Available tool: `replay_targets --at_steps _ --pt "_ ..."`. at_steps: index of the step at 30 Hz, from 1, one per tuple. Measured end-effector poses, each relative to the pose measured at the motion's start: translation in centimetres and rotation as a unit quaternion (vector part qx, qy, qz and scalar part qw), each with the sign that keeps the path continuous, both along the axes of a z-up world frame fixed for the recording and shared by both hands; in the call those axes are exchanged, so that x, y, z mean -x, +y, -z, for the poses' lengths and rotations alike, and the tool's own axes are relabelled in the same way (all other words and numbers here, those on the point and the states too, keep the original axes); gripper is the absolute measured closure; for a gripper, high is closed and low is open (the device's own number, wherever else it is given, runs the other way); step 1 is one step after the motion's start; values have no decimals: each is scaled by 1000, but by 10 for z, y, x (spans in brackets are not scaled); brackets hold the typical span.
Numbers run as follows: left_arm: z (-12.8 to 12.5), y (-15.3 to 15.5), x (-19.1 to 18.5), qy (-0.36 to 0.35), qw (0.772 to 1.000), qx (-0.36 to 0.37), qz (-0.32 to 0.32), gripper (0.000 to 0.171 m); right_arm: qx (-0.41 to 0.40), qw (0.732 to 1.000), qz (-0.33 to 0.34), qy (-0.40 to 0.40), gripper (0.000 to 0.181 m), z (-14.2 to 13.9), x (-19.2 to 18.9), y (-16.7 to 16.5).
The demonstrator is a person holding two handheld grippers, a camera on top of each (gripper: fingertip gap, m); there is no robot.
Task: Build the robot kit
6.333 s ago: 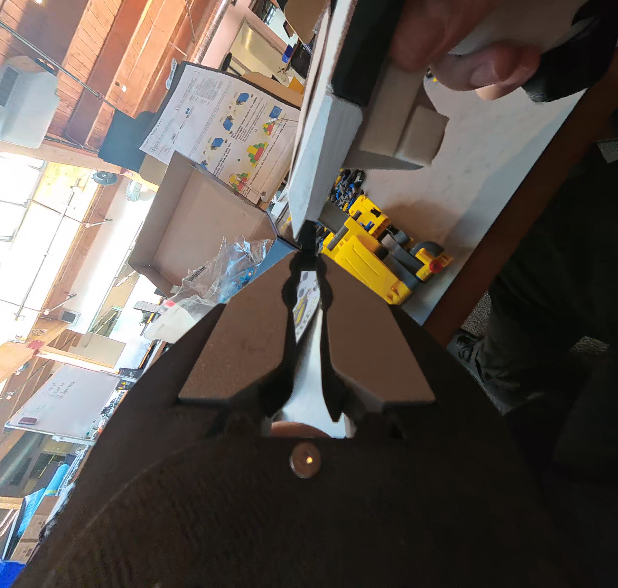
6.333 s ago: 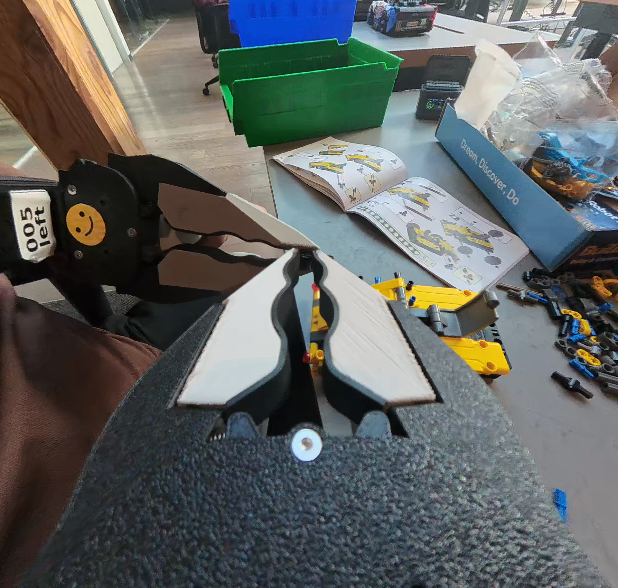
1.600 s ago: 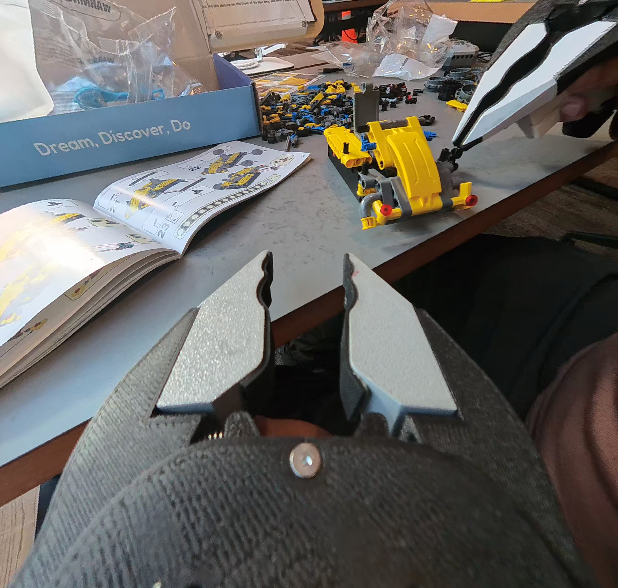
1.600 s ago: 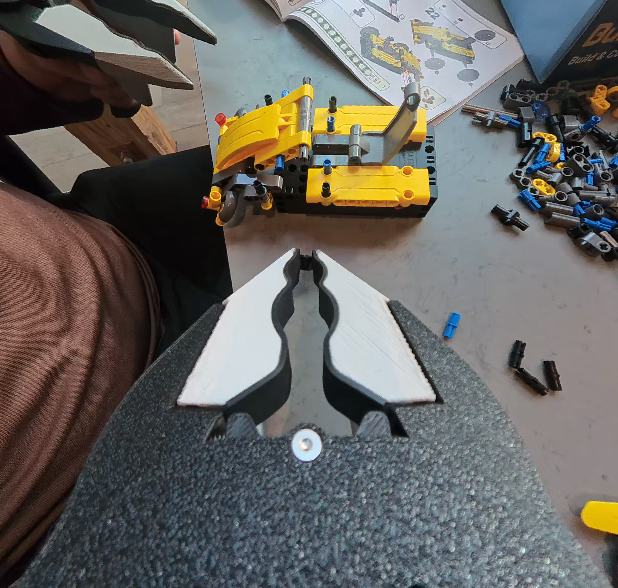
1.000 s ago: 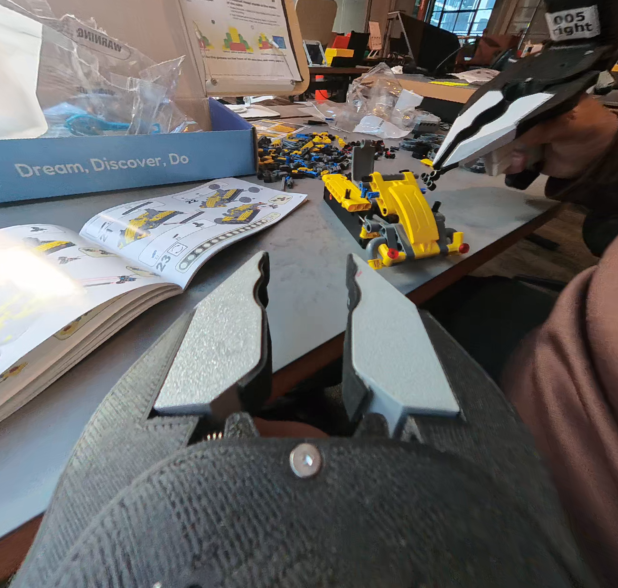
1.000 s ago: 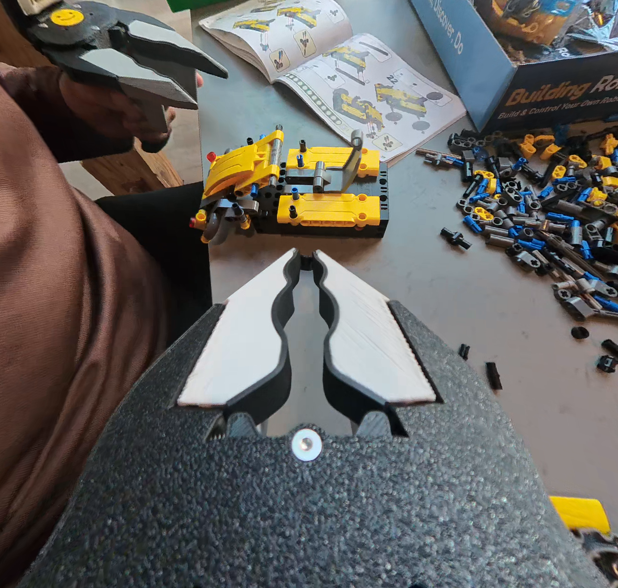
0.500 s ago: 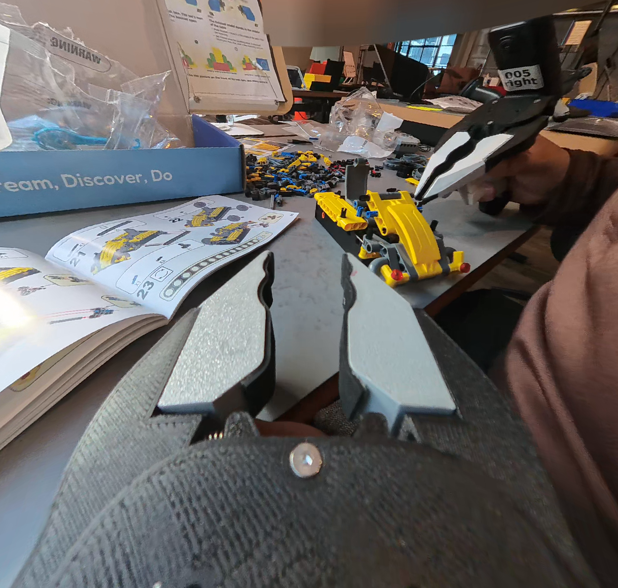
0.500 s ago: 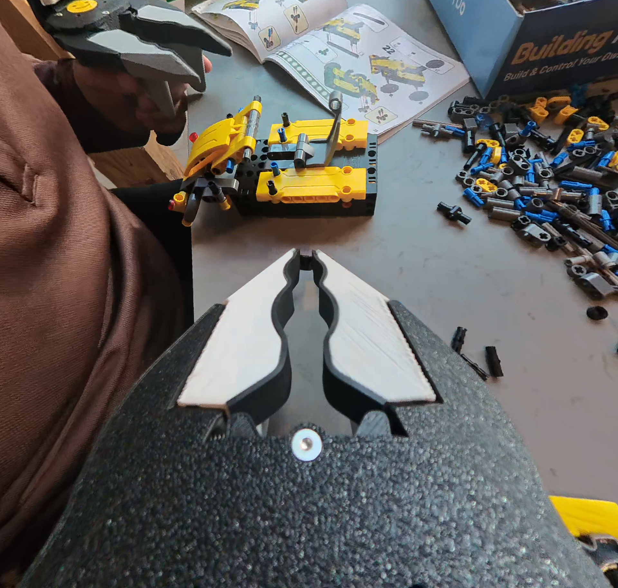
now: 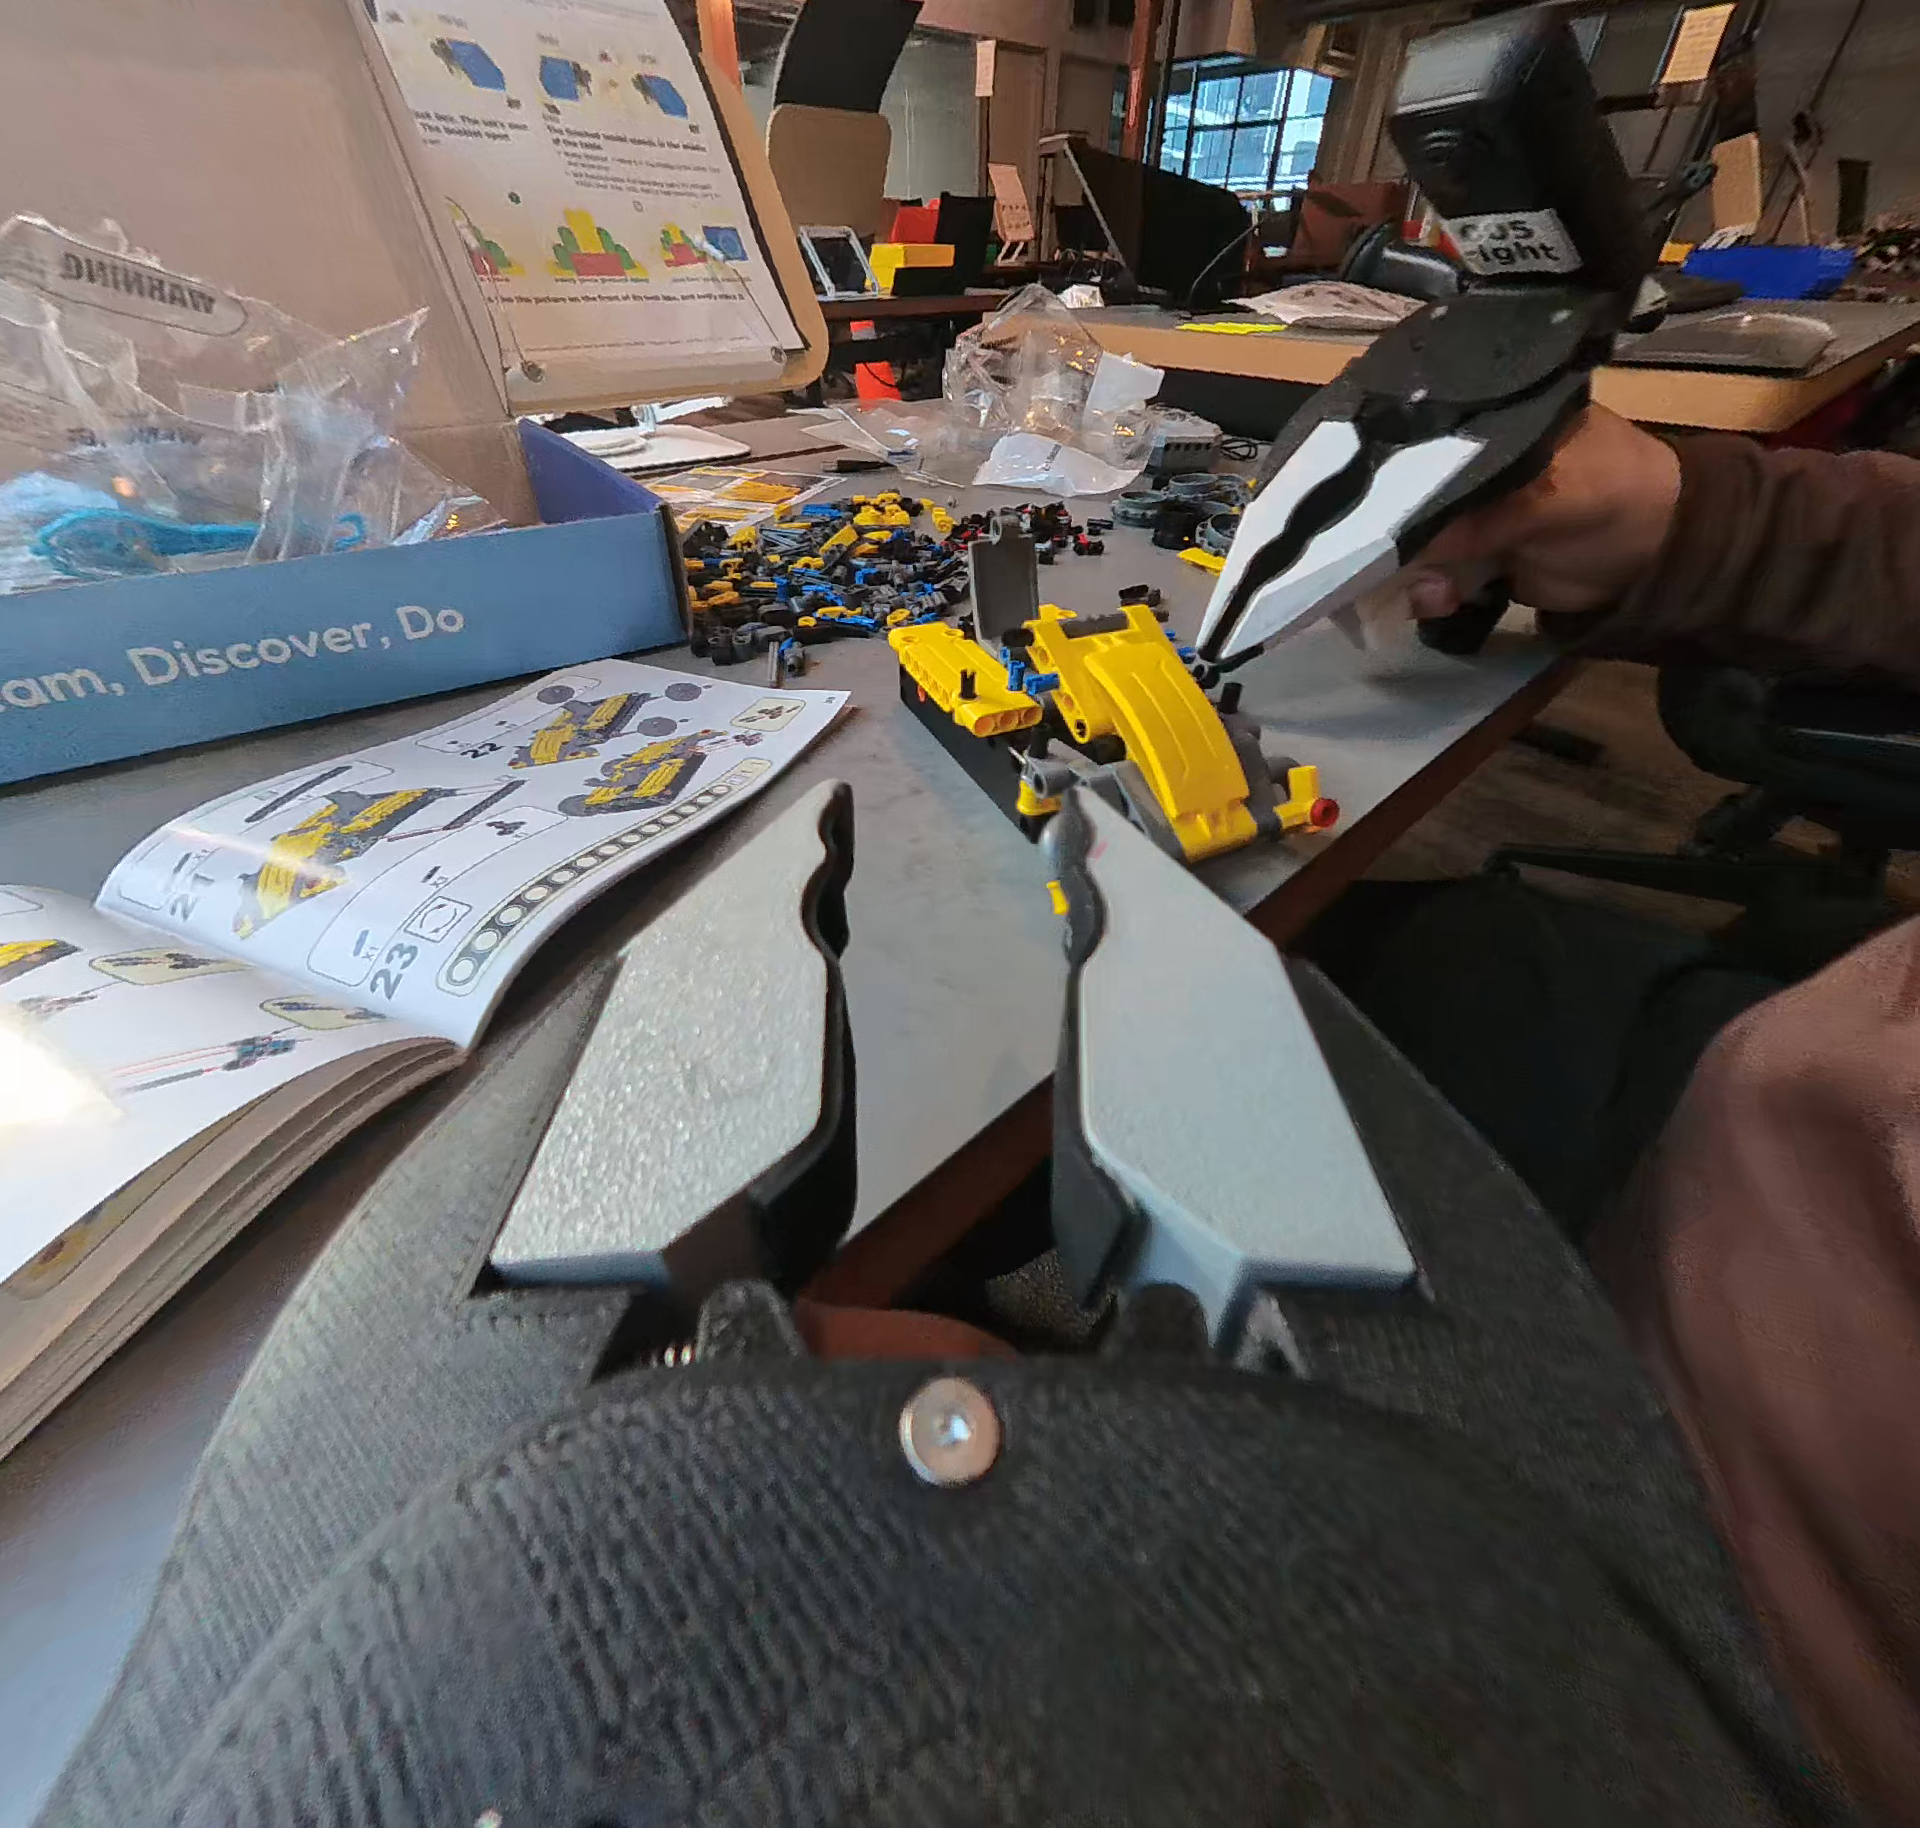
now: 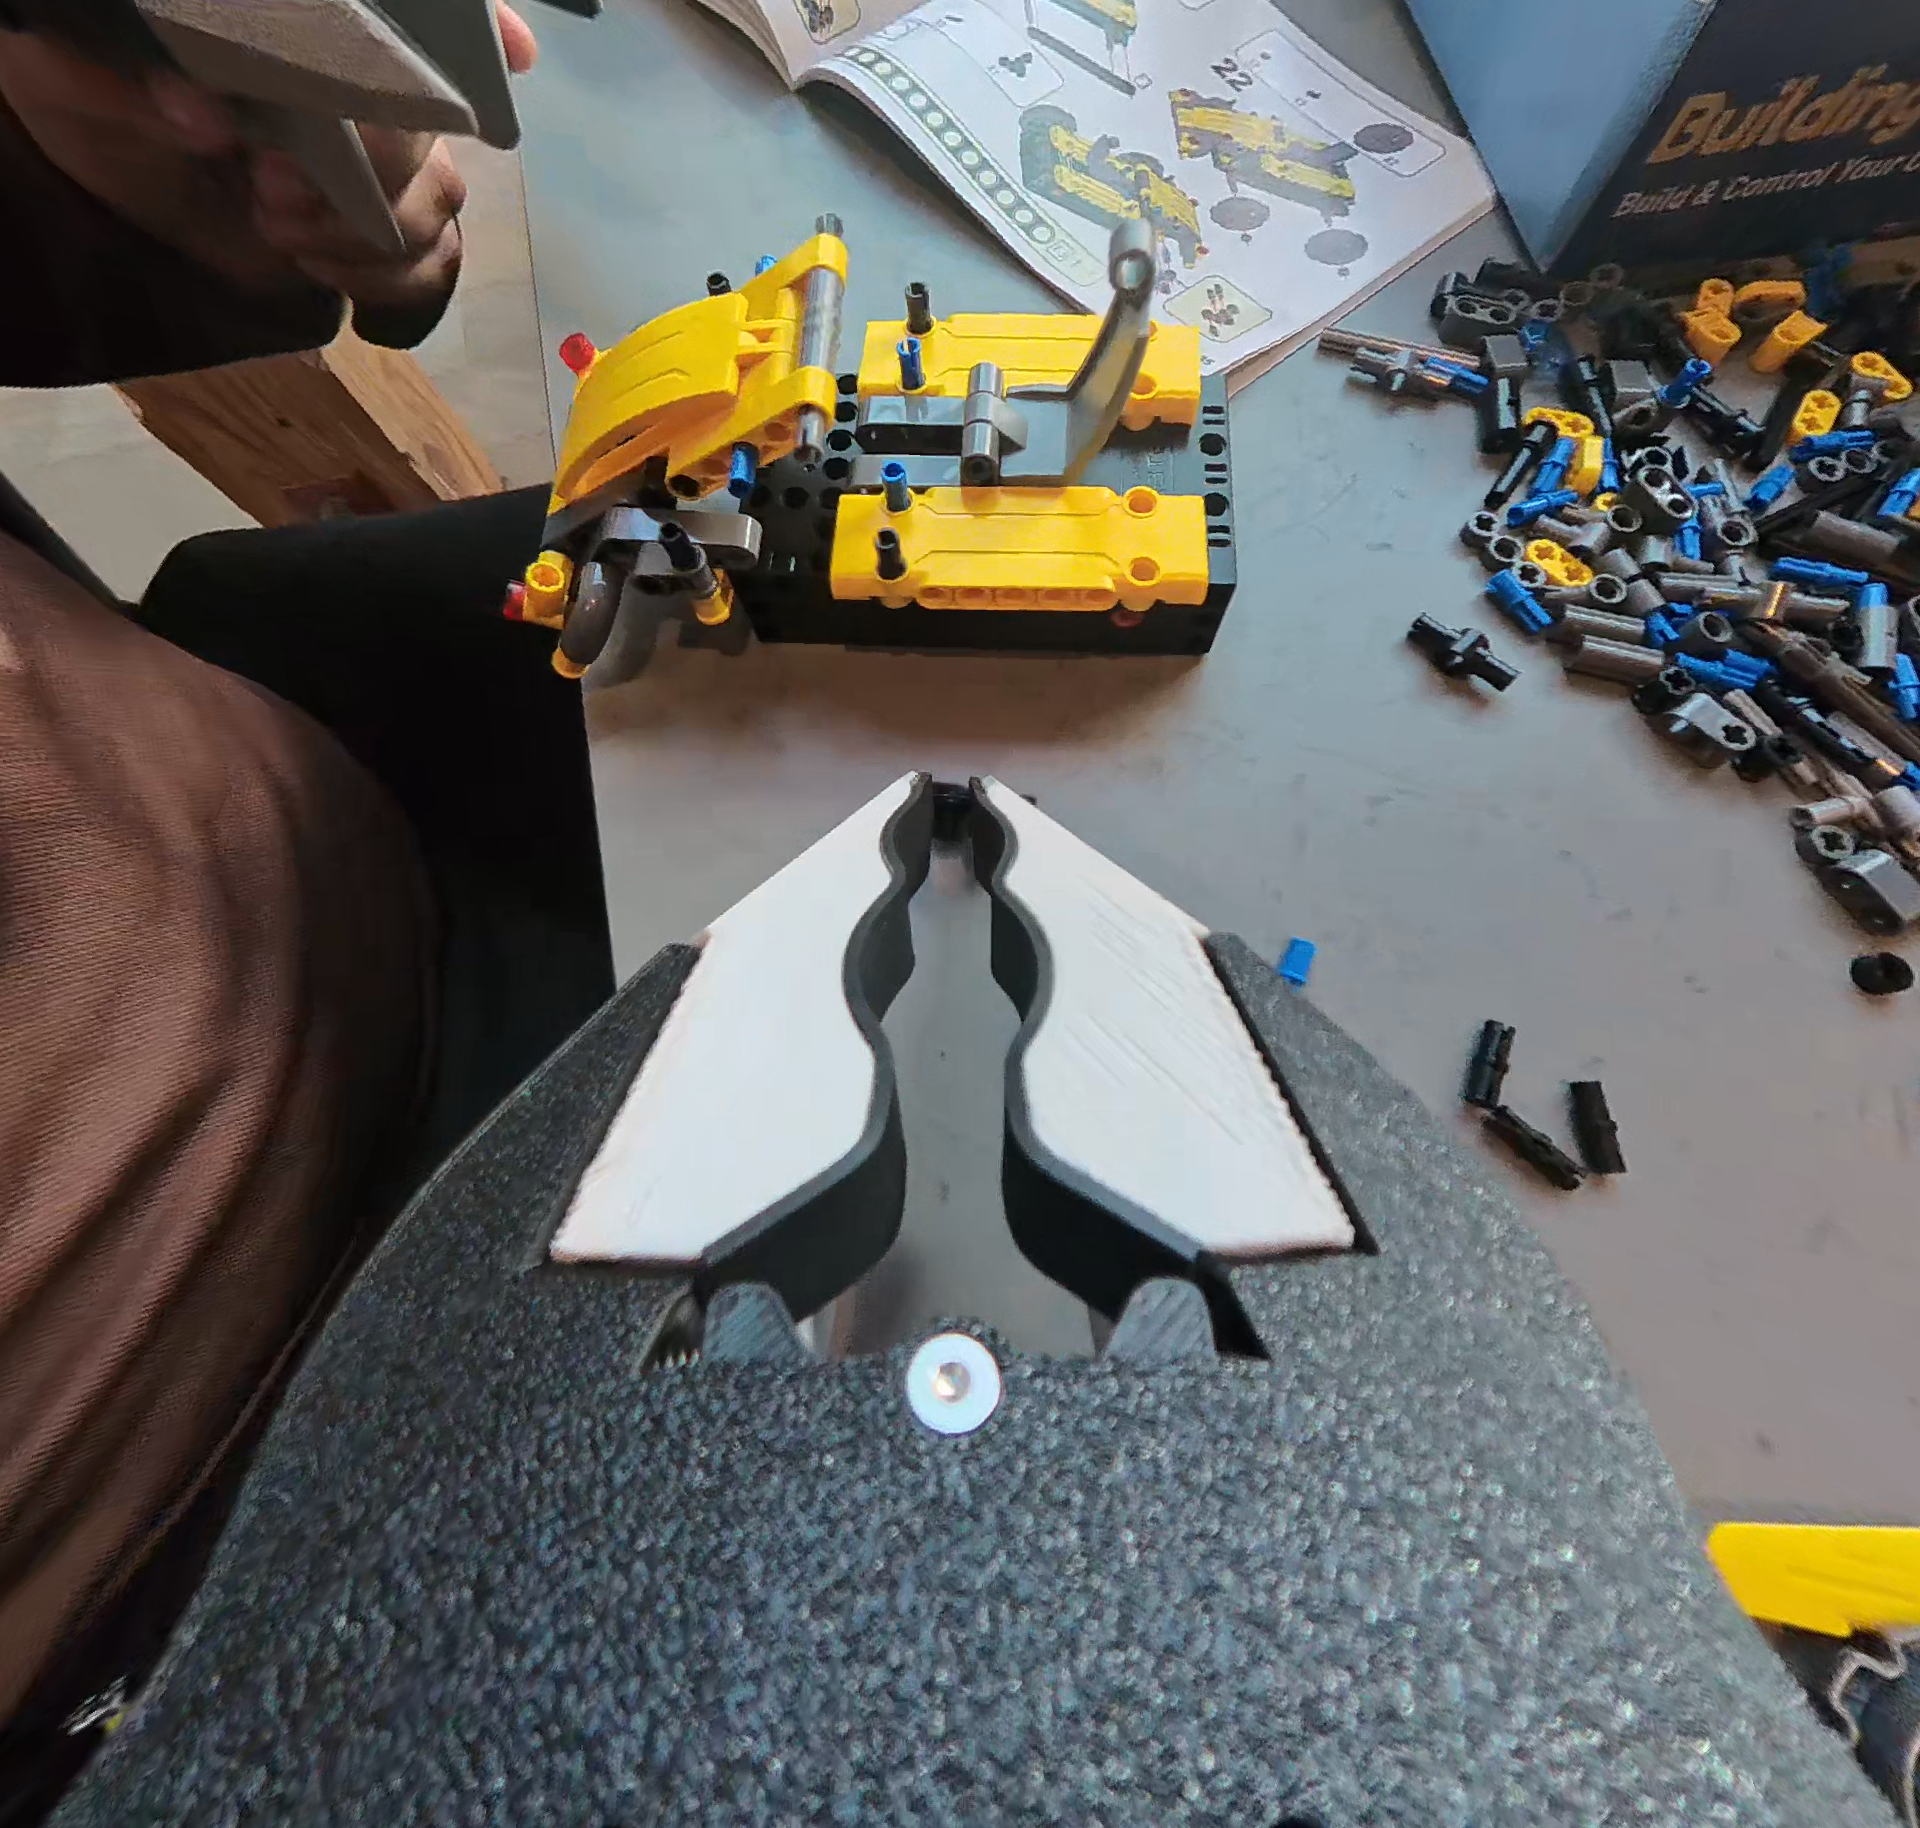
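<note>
We see the left gripper (image 9: 951, 822) with its fingers apart and empty, hovering over the near edge of the desk (image 9: 935, 947), its right finger hiding part of the front of the yellow brick vehicle (image 10: 894, 469) beyond. The right gripper (image 10: 951, 791) has its fingers pinched on a small black piece (image 10: 948, 799), mostly hidden between the tips, so we cannot tell its shape. The open instruction booklet (image 9: 416, 843), the blue box (image 9: 343, 625) and the pile of loose parts (image 10: 1714, 552) are all cut off at the frame edges.
</note>
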State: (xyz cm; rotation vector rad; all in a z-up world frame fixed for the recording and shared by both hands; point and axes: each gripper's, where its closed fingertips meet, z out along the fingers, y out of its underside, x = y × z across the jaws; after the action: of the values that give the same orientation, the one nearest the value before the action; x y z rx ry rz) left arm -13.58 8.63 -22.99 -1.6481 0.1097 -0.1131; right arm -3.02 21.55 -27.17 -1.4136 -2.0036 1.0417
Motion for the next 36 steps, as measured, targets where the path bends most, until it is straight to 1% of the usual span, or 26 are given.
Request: replay_targets --at_steps 5,11,15,25,36 --pt "3 1 -3 36 999 13 -7 134 -16 1000 11 7 178 0 1 1" --pt "4 2 6 12 1000 18 -22 135 -9 999 30 23 178 -5 2 6" --pt "7 3 11 14 999 23 -34 136 -4 999 35 33 178 -9 1 8" --pt "15 13 9 0 999 43 -21 134 -3 1000 9 16 178 -3 4 1" --pt "17 14 11 -11 998 51 -20 133 5 1000 7 13 178 -2 4 1"
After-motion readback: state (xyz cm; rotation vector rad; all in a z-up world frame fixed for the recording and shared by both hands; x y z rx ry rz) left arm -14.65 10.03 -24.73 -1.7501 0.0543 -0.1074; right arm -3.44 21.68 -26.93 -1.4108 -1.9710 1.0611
